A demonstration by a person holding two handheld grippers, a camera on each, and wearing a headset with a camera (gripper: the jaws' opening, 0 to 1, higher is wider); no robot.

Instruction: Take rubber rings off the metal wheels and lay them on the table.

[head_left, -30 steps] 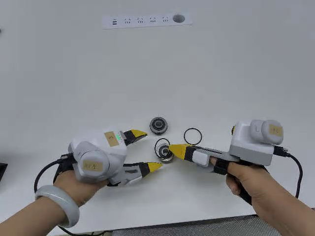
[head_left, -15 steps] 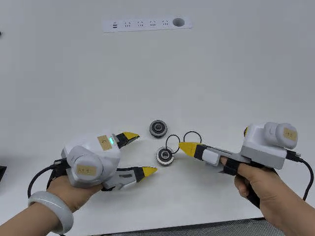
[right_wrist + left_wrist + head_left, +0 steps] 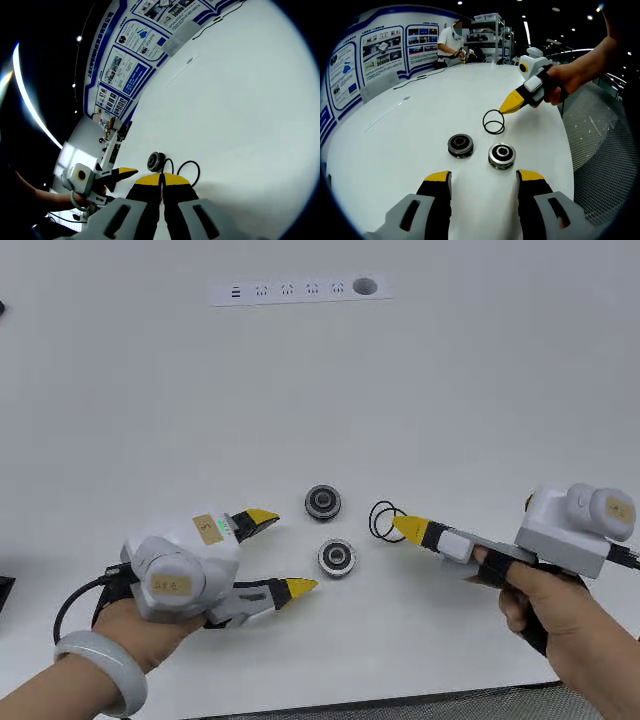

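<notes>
Metal wheels [image 3: 460, 145], rubber rings [image 3: 493, 121] beyond.

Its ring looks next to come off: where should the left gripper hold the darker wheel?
Across its outer rim, from the near left, low to the table. The darker wheel lies flat, bore up, apart from the silver wheel, and the left gripper stands open, so its jaws could likely straddle it.

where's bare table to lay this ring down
Free: the wide table stretch between the power strip and the far wheel, and the patch right of the rubber rings. Crowded: around the near wheel, between the left gripper and right gripper.
</notes>
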